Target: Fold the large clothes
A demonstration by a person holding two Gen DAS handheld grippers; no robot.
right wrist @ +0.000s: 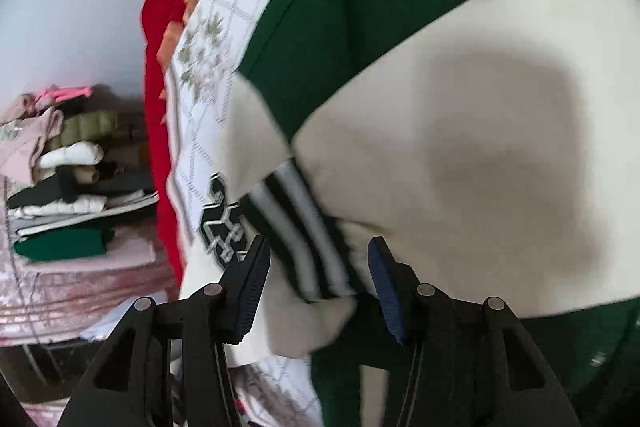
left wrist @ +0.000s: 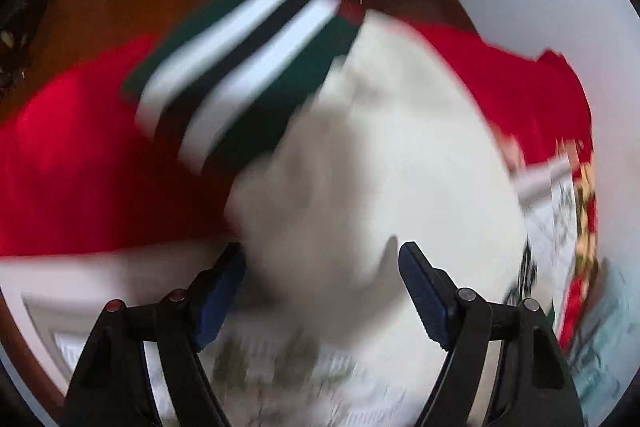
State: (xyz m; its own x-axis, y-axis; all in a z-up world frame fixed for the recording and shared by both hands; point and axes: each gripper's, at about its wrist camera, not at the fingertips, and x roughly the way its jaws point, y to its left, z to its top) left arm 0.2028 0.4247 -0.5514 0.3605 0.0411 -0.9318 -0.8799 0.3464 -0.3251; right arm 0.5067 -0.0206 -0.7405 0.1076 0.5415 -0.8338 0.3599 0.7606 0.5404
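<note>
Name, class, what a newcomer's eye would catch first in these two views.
First, the green-and-cream varsity jacket, filling the right wrist view and spread over a bright red blanket. Next, its black-and-white striped cuff, lying between the open right gripper fingers. Left of it rises a stack of folded clothes.

- left gripper (left wrist: pixel 322 259) — jaws spread wide, blue pads facing each other, nothing pinched between them
- right gripper (right wrist: pixel 318 251) — jaws also apart, somewhat narrower gap, pads not pressing on anything
</note>
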